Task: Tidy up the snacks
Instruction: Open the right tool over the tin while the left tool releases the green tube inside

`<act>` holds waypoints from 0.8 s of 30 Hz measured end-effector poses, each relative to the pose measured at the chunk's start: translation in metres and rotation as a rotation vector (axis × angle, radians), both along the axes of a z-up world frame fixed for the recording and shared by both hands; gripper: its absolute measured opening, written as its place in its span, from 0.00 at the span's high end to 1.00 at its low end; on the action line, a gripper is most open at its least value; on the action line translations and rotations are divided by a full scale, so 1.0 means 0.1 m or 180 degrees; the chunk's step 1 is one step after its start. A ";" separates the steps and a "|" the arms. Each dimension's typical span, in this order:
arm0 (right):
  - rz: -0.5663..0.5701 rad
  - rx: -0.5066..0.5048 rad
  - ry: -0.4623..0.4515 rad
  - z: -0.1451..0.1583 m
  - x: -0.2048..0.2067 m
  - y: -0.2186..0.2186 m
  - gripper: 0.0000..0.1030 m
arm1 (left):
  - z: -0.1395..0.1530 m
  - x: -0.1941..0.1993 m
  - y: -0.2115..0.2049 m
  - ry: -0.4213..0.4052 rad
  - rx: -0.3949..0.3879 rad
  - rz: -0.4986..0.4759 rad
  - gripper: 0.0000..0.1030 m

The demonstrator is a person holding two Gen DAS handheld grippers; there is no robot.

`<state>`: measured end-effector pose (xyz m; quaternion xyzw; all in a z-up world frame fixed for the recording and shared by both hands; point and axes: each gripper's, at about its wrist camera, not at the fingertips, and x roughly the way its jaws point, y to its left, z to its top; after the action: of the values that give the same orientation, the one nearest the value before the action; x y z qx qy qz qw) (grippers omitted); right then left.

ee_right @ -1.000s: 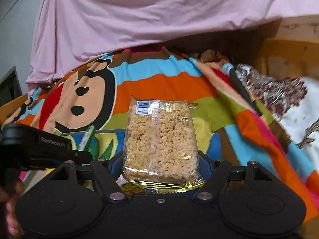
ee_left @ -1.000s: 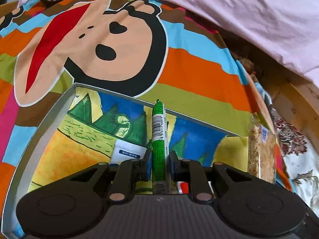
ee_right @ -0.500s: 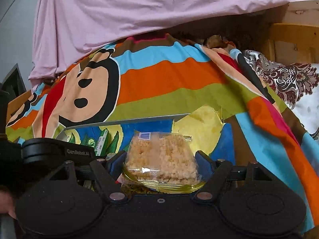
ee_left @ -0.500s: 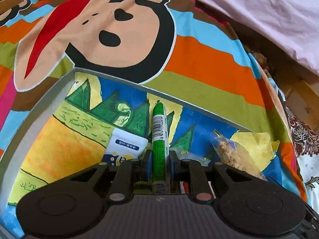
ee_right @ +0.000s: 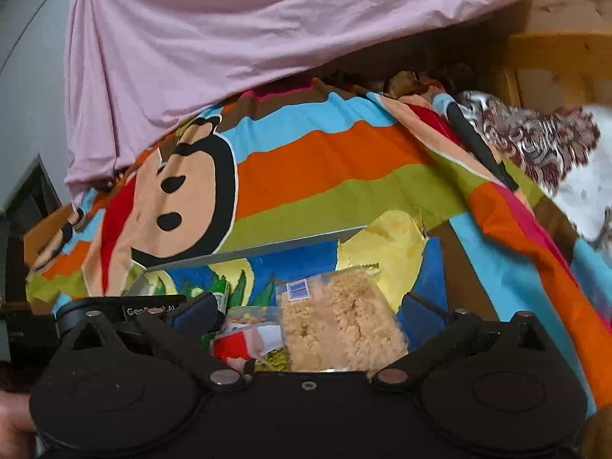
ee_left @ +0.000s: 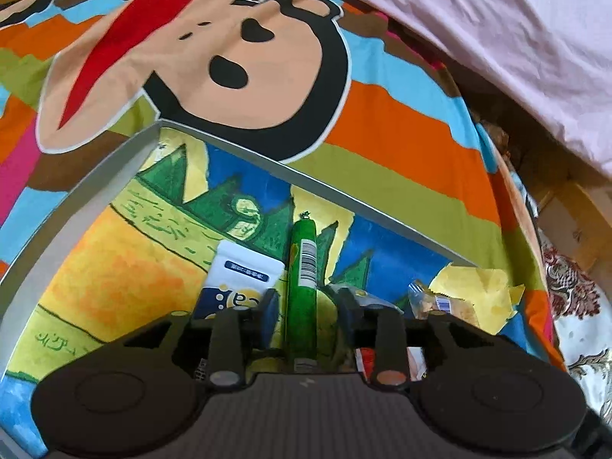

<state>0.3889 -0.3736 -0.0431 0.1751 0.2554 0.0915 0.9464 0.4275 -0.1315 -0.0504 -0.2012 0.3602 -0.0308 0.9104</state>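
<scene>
My left gripper [ee_left: 306, 302] is open, its pads apart from the green sausage stick [ee_left: 302, 279] that lies between them inside the painted box [ee_left: 95, 176]. A white and blue packet [ee_left: 239, 283] lies just left of the stick. My right gripper [ee_right: 310, 306] is open wide over the box. The clear pack of rice crisps [ee_right: 338, 317] lies loose between its fingers, and it shows at the right in the left wrist view [ee_left: 443, 306]. A red and white wrapper [ee_right: 244, 340] lies beside it.
The box's grey rim [ee_right: 252, 248] runs across the far side. It sits on a striped cartoon-monkey blanket [ee_left: 382, 122]. A pink sheet [ee_right: 229, 30] hangs behind. Wooden furniture [ee_right: 558, 65] and a patterned cloth [ee_right: 535, 141] are at the right.
Both grippers came down into the box and opened. The left let go of the green stick and the right let go of the rice crisp pack, which now lies flat.
</scene>
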 end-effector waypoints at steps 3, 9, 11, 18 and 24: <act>-0.0003 0.0278 0.0075 -0.02 -0.06 -0.09 0.01 | 0.02 -0.08 0.09 -0.0058 -0.0102 0.0083 0.31; -0.0087 0.0767 0.0235 -0.09 -0.18 -0.25 0.01 | 0.13 -0.30 0.21 -0.0258 -0.0127 0.0112 0.06; -0.0108 0.0892 0.0228 -0.09 -0.22 -0.26 0.01 | 0.16 -0.36 0.24 -0.0280 -0.0124 0.0115 0.02; -0.0247 0.0847 0.0251 -0.10 -0.25 -0.06 0.01 | 0.24 -0.58 0.42 -0.0273 -0.0140 0.0218 0.01; -0.0586 0.0589 0.0137 -0.18 -0.32 0.08 0.01 | 0.39 -0.75 0.60 -0.0312 -0.0136 0.0280 0.01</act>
<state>0.3568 -0.3652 -0.0609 0.2863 0.2490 0.0236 0.9249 0.3522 -0.0717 -0.0115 -0.2345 0.3053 -0.0084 0.9229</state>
